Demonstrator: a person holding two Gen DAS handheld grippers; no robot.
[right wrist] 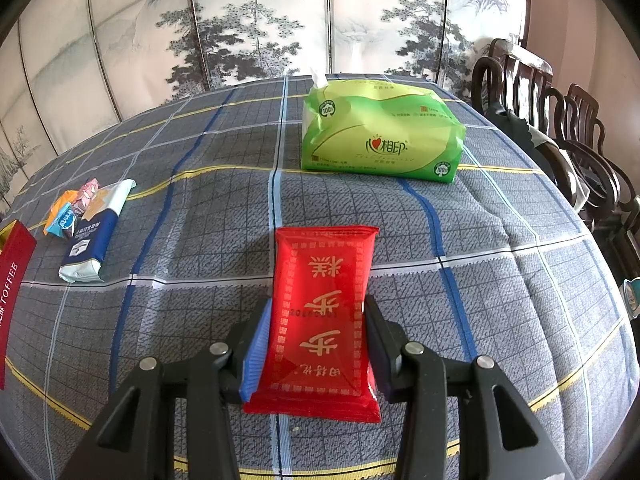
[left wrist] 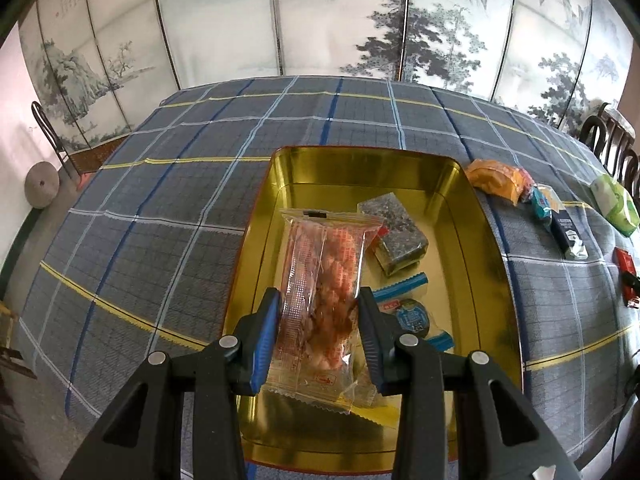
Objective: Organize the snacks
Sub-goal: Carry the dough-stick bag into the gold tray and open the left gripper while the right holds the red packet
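My left tongs [left wrist: 318, 320] clamped on a clear snack packet [left wrist: 324, 280] with pinkish pieces inside; blue pads pressing both long edges. Packet held over the gold tin [left wrist: 472, 200], its far end pointing toward the tin's back wall.

In the tin, right of the packet: a dark speckled block [left wrist: 394, 236], a blue-wrapped sweet [left wrist: 412, 314], a yellow wrapper [left wrist: 380, 410] partly under the packet's near end.

Right of the tin, on the checked cloth of the counter [left wrist: 160, 220]: an orange packet [left wrist: 496, 176], a small heap of mixed wrappers beside it, a dark blue pack [left wrist: 570, 236], then a green tissue pack [left wrist: 614, 202] furthest from the tin.

My right tongs [right wrist: 318, 340] clamped on a red packet [right wrist: 320, 312] with gold characters, pads against its two sides. It sits well right of the tin, whose red outer side [right wrist: 16, 276] shows at the left edge of the right view. Whether the packet touches the cloth, I cannot tell.
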